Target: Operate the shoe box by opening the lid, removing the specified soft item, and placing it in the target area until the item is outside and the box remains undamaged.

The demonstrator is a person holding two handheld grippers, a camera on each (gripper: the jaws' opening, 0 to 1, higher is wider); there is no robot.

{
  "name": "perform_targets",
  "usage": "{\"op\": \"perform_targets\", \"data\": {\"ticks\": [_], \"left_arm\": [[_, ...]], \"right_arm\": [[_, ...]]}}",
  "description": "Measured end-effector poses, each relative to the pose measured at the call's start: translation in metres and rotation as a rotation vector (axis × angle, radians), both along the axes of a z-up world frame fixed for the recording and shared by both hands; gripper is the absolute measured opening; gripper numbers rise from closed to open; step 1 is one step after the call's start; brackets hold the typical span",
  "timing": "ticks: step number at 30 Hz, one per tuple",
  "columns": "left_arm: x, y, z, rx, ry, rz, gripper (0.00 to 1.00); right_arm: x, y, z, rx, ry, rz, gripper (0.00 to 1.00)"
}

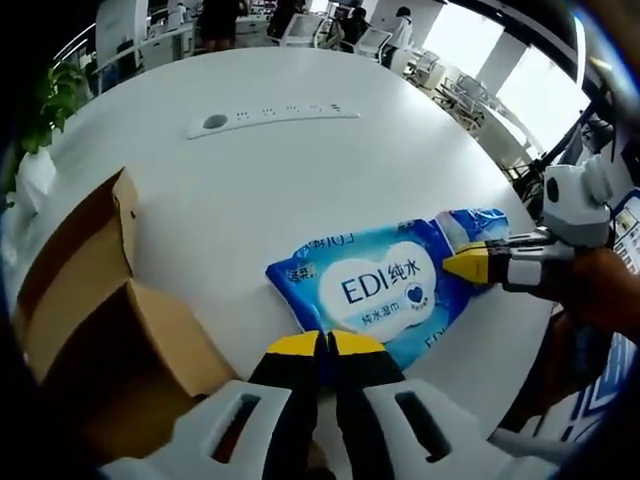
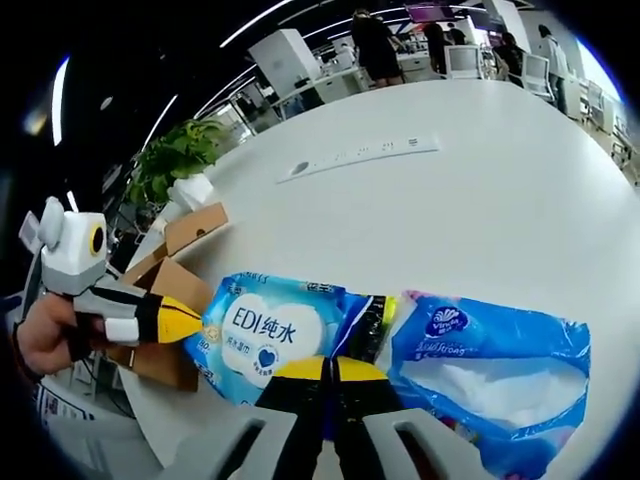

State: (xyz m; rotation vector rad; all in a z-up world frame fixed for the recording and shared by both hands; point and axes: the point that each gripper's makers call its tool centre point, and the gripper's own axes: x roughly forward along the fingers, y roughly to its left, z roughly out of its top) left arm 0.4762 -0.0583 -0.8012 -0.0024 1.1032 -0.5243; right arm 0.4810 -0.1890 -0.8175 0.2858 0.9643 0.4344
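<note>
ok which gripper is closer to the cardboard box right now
Left. The left gripper pinches the wipes pack at the end beside the cardboard box; the right gripper pinches the pack's opposite end, with the whole pack between it and the box.

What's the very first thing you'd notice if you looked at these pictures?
The bright blue wet wipes pack jumps out, lying on the white table with both grippers pinching it: the left gripper at one edge, the right gripper at the opposite edge. A blue tissue pack lies beside it, and the open cardboard shoe box sits at the table's edge.
</note>
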Motion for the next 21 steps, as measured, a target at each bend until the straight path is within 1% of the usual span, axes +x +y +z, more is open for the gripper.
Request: {"op": "perform_targets", "data": {"ticks": [5,8,12,17,21], "left_arm": [[-0.003,-0.001,0.003,-0.007,-0.016,-0.011,0.06],[-0.003,0.000,0.003,-0.006,-0.014,-0.011,0.08],[-0.004,0.003,0.004,-0.010,-0.010,-0.004,0.07],[-0.003,0.006,0.011,-0.018,-0.019,0.002,0.06],[-0.004,0.009,0.013,-0.035,-0.014,0.014,0.06]], "right_arm": [[0.001,-0.001,0.001,0.001,-0.003,-0.007,0.00],[0.000,-0.002,0.003,-0.005,-0.006,-0.010,0.00],[-0.003,-0.003,0.005,-0.009,-0.007,-0.014,0.00],[-0.008,-0.005,0.007,-0.014,-0.005,-0.019,0.00],[-0.014,-0.008,0.009,-0.016,-0.002,-0.034,0.00]]}}
